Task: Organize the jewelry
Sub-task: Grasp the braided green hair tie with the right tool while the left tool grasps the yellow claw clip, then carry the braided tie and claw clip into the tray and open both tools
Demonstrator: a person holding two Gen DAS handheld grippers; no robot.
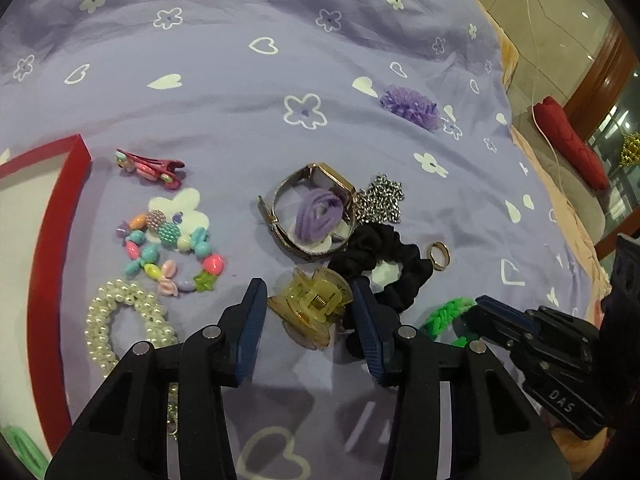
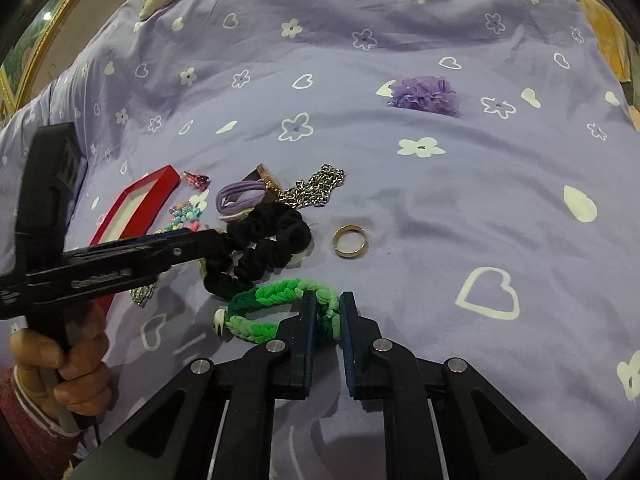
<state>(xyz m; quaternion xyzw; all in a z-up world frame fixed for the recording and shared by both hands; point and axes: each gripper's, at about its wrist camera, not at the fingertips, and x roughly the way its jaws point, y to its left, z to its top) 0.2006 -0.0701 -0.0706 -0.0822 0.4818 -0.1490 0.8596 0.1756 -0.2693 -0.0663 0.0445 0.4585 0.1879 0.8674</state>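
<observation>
My left gripper (image 1: 309,286) is open, its fingers on either side of an amber hair claw (image 1: 310,312) lying on the purple sheet. My right gripper (image 2: 327,299) is shut on a green braided bracelet (image 2: 280,310), which also shows in the left wrist view (image 1: 446,314). A black scrunchie (image 1: 384,264) lies just past the claw, with a gold ring (image 1: 439,255) beside it. A watch (image 1: 316,208) holds a purple hair tie (image 1: 318,214); a silver chain (image 1: 382,200) lies next to it.
A red box (image 1: 48,264) with a white inside stands at the left. Near it lie a pearl bracelet (image 1: 124,320), a coloured bead bracelet (image 1: 172,248) and a pink hair clip (image 1: 154,166). A purple flower scrunchie (image 1: 410,106) lies farther back. The bed edge is at the right.
</observation>
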